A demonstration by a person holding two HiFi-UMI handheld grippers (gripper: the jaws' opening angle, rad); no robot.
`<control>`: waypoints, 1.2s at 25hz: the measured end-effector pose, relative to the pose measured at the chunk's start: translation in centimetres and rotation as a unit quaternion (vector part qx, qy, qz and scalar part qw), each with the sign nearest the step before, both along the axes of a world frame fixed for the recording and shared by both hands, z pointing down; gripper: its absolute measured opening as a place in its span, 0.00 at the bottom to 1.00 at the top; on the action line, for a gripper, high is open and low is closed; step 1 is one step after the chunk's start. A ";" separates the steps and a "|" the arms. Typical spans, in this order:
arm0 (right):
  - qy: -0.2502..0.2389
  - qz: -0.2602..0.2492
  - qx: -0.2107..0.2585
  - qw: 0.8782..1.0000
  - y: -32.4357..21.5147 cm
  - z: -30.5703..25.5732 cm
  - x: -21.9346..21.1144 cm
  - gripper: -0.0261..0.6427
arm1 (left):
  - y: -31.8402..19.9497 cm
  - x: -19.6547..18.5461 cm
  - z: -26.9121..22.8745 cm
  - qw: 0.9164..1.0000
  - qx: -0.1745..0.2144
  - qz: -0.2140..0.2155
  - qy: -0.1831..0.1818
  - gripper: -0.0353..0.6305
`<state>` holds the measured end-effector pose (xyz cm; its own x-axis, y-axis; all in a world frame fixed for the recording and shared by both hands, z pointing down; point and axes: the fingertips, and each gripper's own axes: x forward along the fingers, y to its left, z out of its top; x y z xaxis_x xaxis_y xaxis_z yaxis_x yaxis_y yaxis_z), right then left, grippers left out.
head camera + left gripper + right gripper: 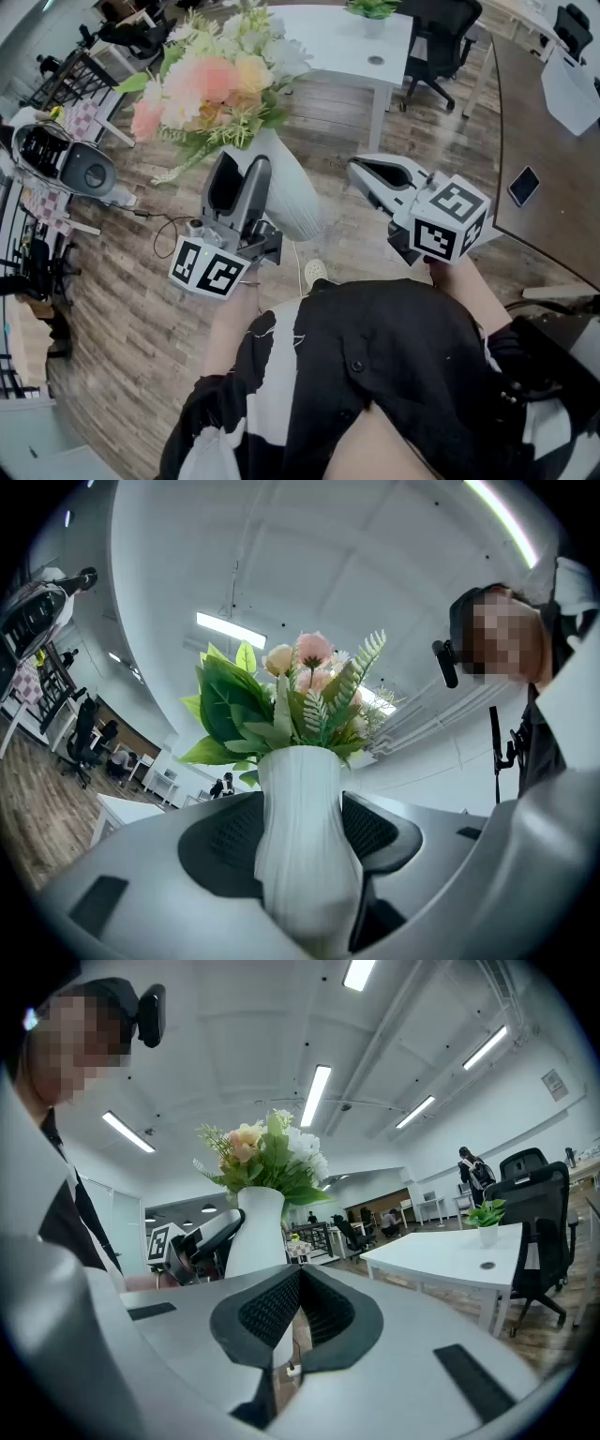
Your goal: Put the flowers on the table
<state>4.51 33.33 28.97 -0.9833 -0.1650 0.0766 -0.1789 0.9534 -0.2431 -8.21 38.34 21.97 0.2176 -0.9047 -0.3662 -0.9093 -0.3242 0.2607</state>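
Wood floor (122,309) is seen under everything. One white table (337,37) is seen ahead, with one small potted plant (372,9) on it. One dark table (548,131) is seen at the right, with one phone (523,185) lying on it.

One white ribbed vase (291,192) is counted, carrying one bunch of flowers (216,84) in pink, peach, white and green. The vase is held upright in the air over the floor, apart from the white table and not set on it.

Two grippers are counted. The left gripper (240,187) is spread wide, its jaws clamped on the lower body of the vase, one pad on each side. The right gripper (373,175) is held to the right of the vase, not touching it. Its jaw tips are pressed together and nothing is pinched.
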 end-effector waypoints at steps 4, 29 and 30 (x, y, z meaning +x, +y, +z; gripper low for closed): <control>0.006 0.005 -0.004 1.000 -0.4 0.0 0.2 0.06 | -0.3 -0.2 0.0 1.000 0.001 -0.002 0.001 0.46; 0.004 0.096 -0.006 0.995 -18.4 -0.2 -14.6 0.06 | -19.0 -16.8 -1.2 0.997 0.028 0.065 0.008 0.45; 0.011 0.106 -0.006 0.994 -19.1 0.2 -15.0 0.06 | -19.9 -17.6 -1.1 0.997 0.032 0.070 0.010 0.45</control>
<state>-10.47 14.19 29.21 -0.9248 -0.3666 0.1014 -0.3804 0.8911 -0.2473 -25.79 18.41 20.91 0.3318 -0.8409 -0.4276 -0.8492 -0.4637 0.2529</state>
